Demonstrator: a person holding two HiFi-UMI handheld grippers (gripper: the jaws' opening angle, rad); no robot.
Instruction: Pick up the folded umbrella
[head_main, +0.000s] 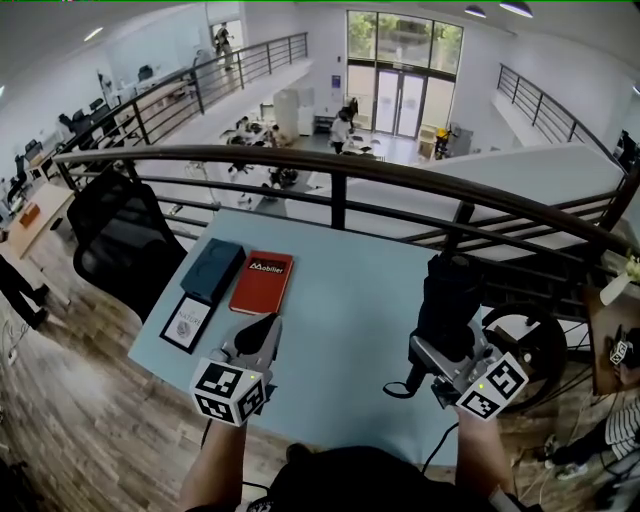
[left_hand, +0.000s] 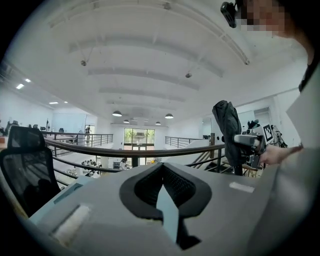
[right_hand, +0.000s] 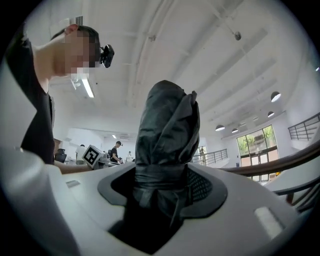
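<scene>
Black fabric, bunched and strapped tight, fills the right gripper (right_hand: 162, 186): its jaws are clamped on the lower part of the folded umbrella (right_hand: 167, 125), and the rest of the bundle sticks out well past the pads. Seen from above, that gripper holds the umbrella roughly upright over the right side of the light-blue table (head_main: 350, 330), lifted clear of the top, with a thin dark cord loop (head_main: 397, 385) dangling beneath. The left gripper (head_main: 262, 330) hangs over the near left part of the table, its dark pads meeting at the tips with nothing between them. Just beyond it lie a red book (head_main: 262, 282), a dark teal case (head_main: 212, 270) beside that on the left, and a black-framed card (head_main: 187, 322) near the table's left edge. A black mesh chair (head_main: 120, 240) stands to the left, and a dark railing (head_main: 340, 165) runs behind the table.
</scene>
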